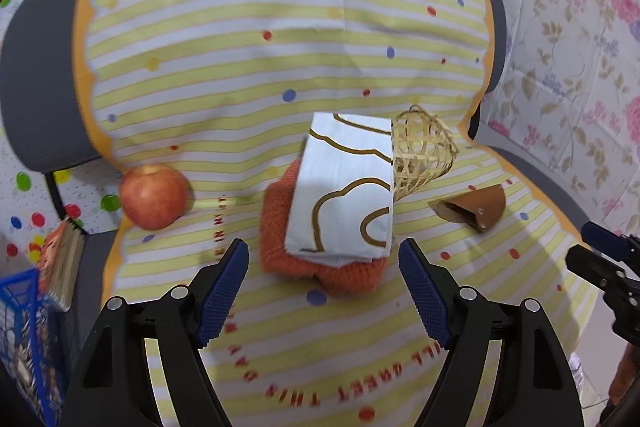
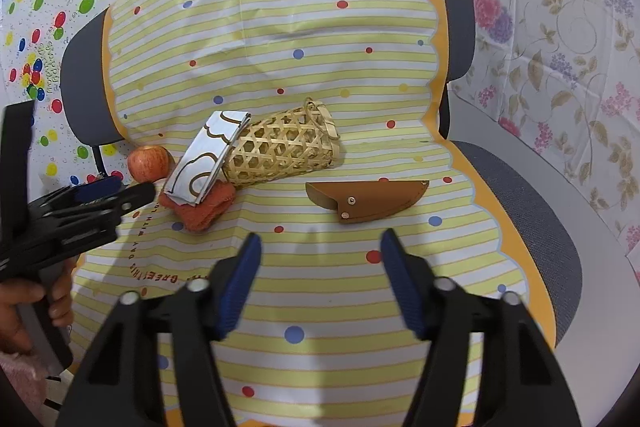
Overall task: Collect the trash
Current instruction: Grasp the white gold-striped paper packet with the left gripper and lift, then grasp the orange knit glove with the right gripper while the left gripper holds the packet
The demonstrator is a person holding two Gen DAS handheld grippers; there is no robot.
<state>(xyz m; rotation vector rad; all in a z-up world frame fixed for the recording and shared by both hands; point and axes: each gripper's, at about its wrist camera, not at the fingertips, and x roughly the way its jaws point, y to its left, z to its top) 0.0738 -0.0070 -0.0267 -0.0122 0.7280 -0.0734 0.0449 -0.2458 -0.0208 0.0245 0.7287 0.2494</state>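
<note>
Left gripper [image 1: 324, 287], jaws wide and empty, lines up on the white carton [image 1: 344, 187] at twelve o'clock atop the orange cloth [image 1: 280, 227]; right gripper [image 2: 320, 279], half-open and empty, hovers short of the leather sheath [image 2: 368, 199] — next, I'd say, close on the carton.

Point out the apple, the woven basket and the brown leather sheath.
apple [image 1: 154, 195]: left wrist view, middle of its red skin.
woven basket [image 2: 280, 149]: right wrist view, middle of its lattice side.
brown leather sheath [image 2: 372, 199]: right wrist view, middle of its flat face.

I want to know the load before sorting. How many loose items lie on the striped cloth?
5. Red apple at the left edge; white folded carton resting on the orange knitted cloth; woven bamboo basket on its side; brown leather sheath to the right. More may be hidden.
</note>
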